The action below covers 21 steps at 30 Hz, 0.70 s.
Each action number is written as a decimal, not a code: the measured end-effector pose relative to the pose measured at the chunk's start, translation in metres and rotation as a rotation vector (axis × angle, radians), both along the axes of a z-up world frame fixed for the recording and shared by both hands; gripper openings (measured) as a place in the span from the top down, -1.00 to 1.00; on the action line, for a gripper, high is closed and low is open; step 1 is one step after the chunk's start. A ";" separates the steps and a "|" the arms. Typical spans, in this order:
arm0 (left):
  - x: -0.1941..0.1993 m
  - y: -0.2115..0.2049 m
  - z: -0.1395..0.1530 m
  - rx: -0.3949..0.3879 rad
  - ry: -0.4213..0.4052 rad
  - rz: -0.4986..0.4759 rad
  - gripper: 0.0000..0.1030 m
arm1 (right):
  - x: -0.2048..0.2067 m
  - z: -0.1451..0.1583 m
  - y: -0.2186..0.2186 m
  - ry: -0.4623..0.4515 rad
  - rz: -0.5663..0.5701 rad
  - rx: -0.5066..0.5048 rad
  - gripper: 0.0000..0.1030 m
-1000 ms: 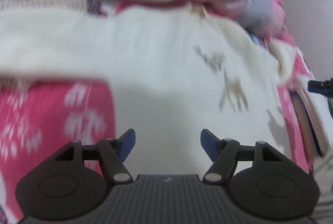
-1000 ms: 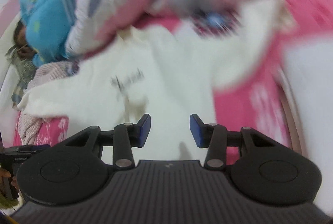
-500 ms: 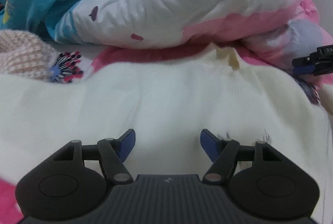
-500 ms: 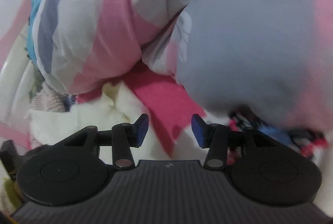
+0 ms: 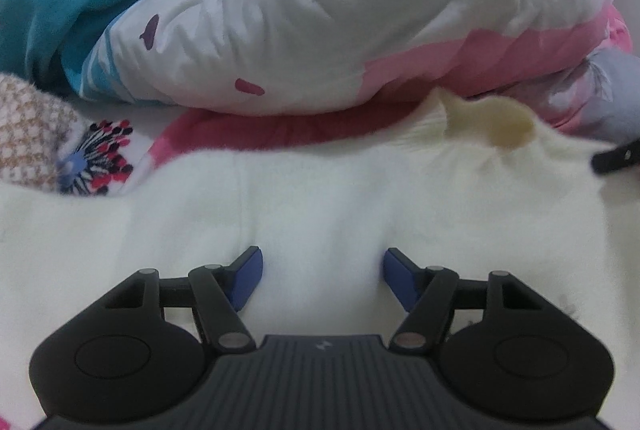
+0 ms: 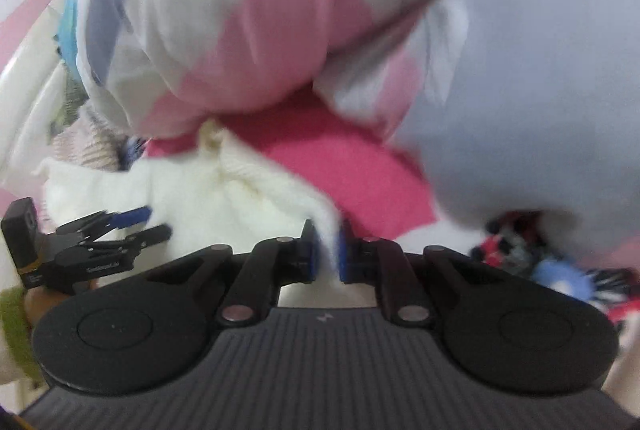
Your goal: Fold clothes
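A white fuzzy sweater point(image 5: 320, 198) lies spread on the pink bed, its neck opening point(image 5: 508, 126) at the far right. My left gripper point(image 5: 322, 276) is open, low over the sweater's upper part, with fabric between its blue pads. My right gripper point(image 6: 327, 250) is shut on the sweater's shoulder edge point(image 6: 240, 190), with white fabric pinched between the pads. The left gripper also shows in the right wrist view point(image 6: 120, 226), open at the far left. The right gripper's tip shows in the left wrist view point(image 5: 616, 158) at the right edge.
A big rolled quilt point(image 5: 360, 10) in white, pink, grey and teal lies just behind the sweater. A beige knit garment point(image 5: 28, 134) sits at the left. The pink sheet point(image 6: 352, 166) shows under the quilt.
My right gripper has dropped to the sweater's shoulder and shut on it. My left gripper has moved closer to the neck end and stays open.
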<state>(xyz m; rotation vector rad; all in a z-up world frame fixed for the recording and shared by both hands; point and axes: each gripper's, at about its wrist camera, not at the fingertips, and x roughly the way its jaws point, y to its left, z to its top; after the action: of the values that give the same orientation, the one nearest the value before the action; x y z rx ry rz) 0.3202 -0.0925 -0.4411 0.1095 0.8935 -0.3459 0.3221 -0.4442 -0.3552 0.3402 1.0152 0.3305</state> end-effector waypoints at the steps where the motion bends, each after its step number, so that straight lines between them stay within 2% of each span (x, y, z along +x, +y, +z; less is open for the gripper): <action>1: 0.000 0.000 -0.001 0.005 -0.007 -0.007 -0.41 | -0.002 -0.002 0.005 -0.019 -0.013 -0.052 0.85; 3: 0.001 -0.001 -0.003 0.021 -0.020 -0.023 -0.44 | -0.006 -0.012 0.015 -0.032 -0.021 -0.155 0.85; 5: 0.001 -0.004 -0.003 0.043 -0.028 -0.043 -0.45 | -0.004 -0.037 0.025 -0.029 -0.022 -0.256 0.80; 8: 0.002 -0.005 -0.001 0.061 -0.029 -0.069 -0.45 | -0.007 -0.032 0.016 -0.049 -0.122 -0.180 0.70; 13: -0.003 -0.006 0.007 0.054 -0.021 -0.064 -0.43 | -0.052 0.020 -0.051 -0.100 -0.411 0.002 0.40; 17: -0.024 -0.017 0.026 0.037 -0.059 -0.094 -0.43 | -0.112 0.057 -0.106 -0.087 -0.615 -0.021 0.10; 21: -0.045 -0.037 0.038 -0.006 -0.055 -0.172 -0.46 | -0.174 0.071 -0.153 -0.018 -0.781 -0.079 0.02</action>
<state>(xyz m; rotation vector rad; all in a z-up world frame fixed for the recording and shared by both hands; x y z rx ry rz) 0.2748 -0.1292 -0.4027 0.1901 0.8310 -0.5030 0.1483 -0.5973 -0.2847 0.6273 0.8040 -0.4094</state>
